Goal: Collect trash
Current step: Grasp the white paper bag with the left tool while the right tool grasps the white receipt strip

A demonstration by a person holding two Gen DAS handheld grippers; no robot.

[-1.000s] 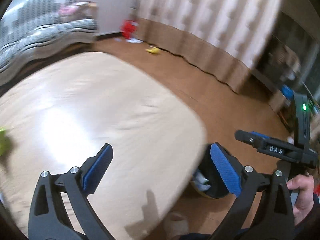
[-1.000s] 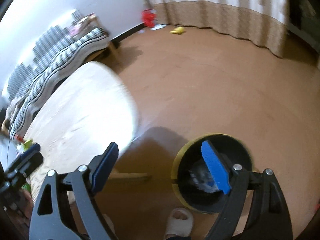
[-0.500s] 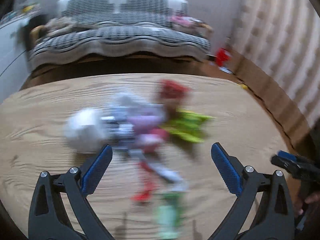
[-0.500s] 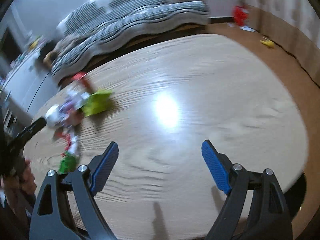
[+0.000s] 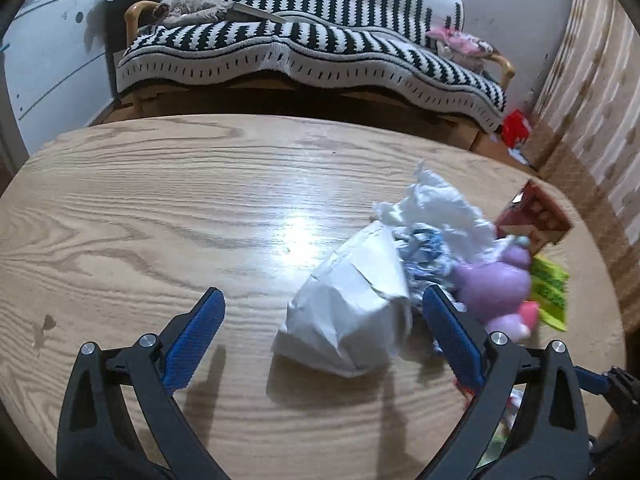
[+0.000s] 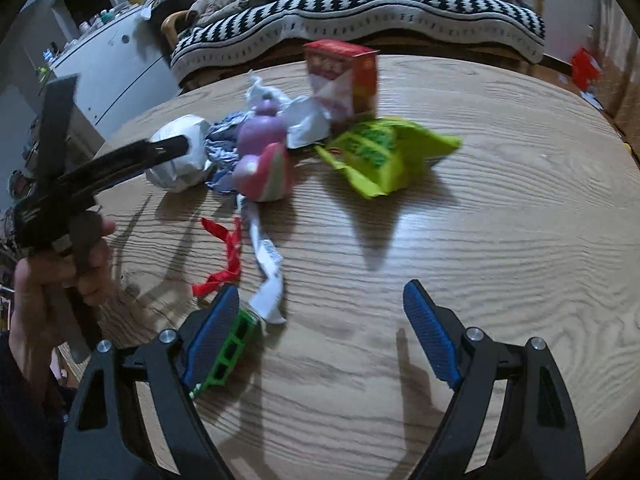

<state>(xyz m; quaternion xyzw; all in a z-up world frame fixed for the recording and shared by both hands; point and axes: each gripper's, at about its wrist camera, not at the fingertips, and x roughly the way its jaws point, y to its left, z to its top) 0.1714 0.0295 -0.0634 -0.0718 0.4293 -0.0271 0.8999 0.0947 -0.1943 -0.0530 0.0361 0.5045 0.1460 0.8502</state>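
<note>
On the worktop [image 5: 160, 200], the wrapped bundle [image 5: 352, 312] lies between the left hand-held gripper's [image 5: 320, 332] fingers, nearer the right one. Crumpled tissue [image 5: 436, 208] lies beyond it, the carton [image 5: 536, 216] farther right. A strip wrapper [image 6: 266, 268] lies ahead of the right hand-held gripper's [image 6: 320, 328] left finger; the snack bag [image 6: 384, 152] sits farther ahead.

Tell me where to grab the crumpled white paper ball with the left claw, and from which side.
Grip the crumpled white paper ball across its wide middle, coming down from above on the near side. It lies between the open left claw fingers already, its bulging body facing them. Its far end touches the blue-and-white crumpled wrapper and purple plastic toy, so approaching there would likely snag them.
</note>
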